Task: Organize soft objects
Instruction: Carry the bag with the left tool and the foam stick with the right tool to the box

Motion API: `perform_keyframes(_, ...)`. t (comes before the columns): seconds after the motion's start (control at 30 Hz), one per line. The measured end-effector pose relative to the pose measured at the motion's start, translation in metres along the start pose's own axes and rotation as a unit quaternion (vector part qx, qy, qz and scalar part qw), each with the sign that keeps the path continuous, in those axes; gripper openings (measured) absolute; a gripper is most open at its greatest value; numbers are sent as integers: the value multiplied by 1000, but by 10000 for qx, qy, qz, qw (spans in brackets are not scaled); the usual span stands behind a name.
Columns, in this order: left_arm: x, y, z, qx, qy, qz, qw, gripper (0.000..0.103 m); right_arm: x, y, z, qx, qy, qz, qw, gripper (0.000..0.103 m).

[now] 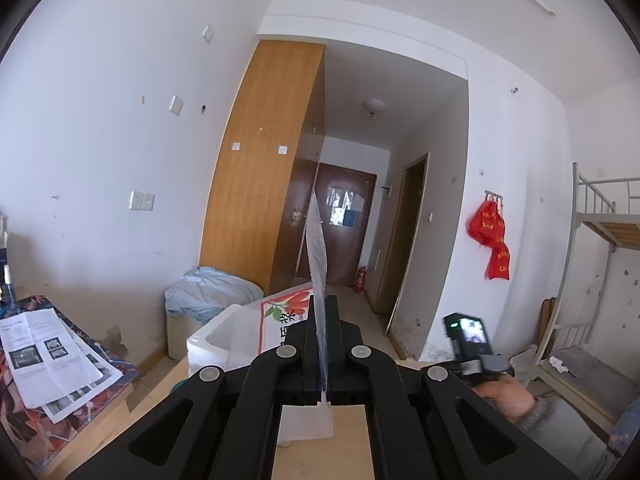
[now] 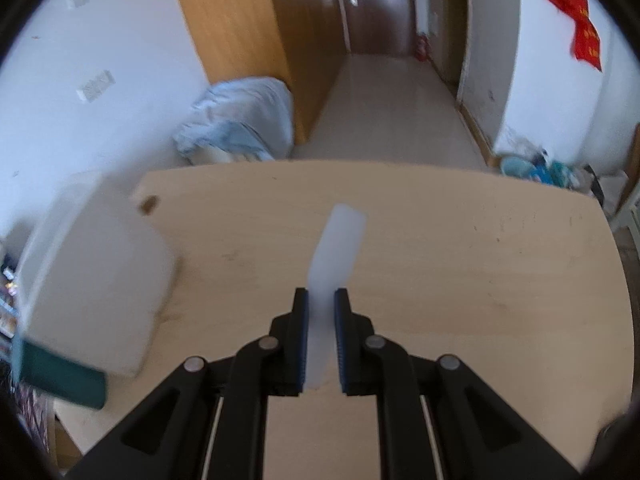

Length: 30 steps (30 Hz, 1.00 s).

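The light wooden table (image 2: 440,260) is carrying a white foam box (image 1: 216,340) with a red-printed bag (image 1: 286,316) standing in it. The left tool (image 1: 323,344) is pinching a thin white sheet (image 1: 318,248) edge-on, upright above the table. The right tool (image 2: 322,336) is clamping a pale translucent strip (image 2: 336,248) at its near end; it is probably light and floppy, so gripping close to the end suits it.

A pale, light-wood table (image 2: 440,248) with a rounded far edge carries a white foam box (image 2: 100,272) at its nine o'clock side. A small brown knot-like mark (image 2: 149,204) sits toward eleven o'clock.
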State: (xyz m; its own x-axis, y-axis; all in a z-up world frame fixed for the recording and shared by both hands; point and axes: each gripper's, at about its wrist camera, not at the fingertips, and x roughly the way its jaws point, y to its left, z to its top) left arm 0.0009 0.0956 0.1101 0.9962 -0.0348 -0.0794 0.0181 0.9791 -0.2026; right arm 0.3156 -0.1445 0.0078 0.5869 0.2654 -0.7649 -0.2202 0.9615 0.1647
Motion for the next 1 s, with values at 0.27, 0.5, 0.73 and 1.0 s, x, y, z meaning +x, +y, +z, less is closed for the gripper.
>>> perform_keyframes(0.27, 28, 0, -9, -71, 387, 260, 9989, 0, -69, 24, -30, -316, -730, 709, 9943, 15)
perform_keyframes(0.5, 48, 1, -18, -36, 737, 494, 9961, 0, -119, 51, -57, -754, -1316, 1029, 9831, 15)
perform_keyframes(0.73, 56, -1, -20, 68, 901, 692, 9935, 0, -167, 77, -87, -1192, -1873, 1372, 9653, 15)
perform_keyframes(1.0, 65, 8, -25, 108, 1072, 995, 9892, 0, -193, 97, -101, -1573, -2207, 1621, 9488, 15)
